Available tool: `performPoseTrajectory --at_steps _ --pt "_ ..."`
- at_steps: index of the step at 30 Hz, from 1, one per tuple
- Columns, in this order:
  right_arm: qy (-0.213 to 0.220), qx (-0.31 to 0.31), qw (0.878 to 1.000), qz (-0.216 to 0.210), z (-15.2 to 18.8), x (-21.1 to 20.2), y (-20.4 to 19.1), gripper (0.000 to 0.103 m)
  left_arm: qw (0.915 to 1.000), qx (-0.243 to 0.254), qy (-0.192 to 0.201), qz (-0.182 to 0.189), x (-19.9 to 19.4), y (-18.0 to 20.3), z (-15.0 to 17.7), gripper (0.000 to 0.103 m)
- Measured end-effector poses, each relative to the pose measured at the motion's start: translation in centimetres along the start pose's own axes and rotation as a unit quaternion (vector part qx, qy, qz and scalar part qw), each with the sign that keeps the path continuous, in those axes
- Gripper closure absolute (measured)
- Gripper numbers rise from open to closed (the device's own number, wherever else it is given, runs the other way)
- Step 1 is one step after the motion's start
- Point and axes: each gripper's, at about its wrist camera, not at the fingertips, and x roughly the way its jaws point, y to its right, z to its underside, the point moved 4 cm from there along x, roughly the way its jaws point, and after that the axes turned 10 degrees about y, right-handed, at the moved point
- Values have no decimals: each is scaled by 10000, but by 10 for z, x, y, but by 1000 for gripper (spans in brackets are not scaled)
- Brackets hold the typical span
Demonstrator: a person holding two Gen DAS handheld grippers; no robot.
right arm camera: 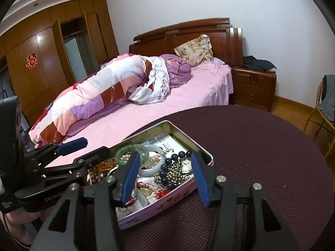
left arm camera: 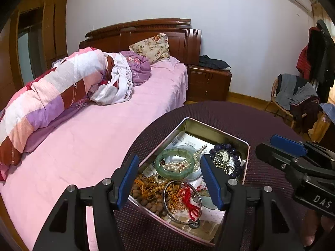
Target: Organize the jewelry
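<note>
Both grippers, left (left arm camera: 169, 179) and right (right arm camera: 165, 176), hover over a tin (left arm camera: 215, 130) on the table (right arm camera: 261, 146), jaws wide apart, holding nothing. Inside the tin, jewelry lies tangled: green bangle (left arm camera: 174, 160), pearls (left arm camera: 173, 165), dark beads (left arm camera: 225, 147), wooden beads (left arm camera: 150, 200). Judged: lift one loose piece slowly, clear of snagging strands.

Pink bed (left arm camera: 108, 138), floral pillow (left arm camera: 151, 47), wooden nightstand (right arm camera: 254, 87), wardrobe (right arm camera: 54, 48)
</note>
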Motion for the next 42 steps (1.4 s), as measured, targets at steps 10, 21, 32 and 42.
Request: performPoseTrajectory --at_steps 10,21,32,42 --pt "105 -48 9999 -29 -2 -6 -9 44 10000 -25 57 -13 -6 0 -3 41" --pt "93 -16 9999 -34 -2 -8 -8 44 10000 -45 70 -29 -5 -3 -4 41" --pt "99 -23 9999 -32 -2 -7 -8 44 9999 -56 69 -47 -5 -4 -6 41" --pt "98 -13 9999 -22 -2 -7 -7 43 10000 -46 57 -60 -4 -4 -7 41"
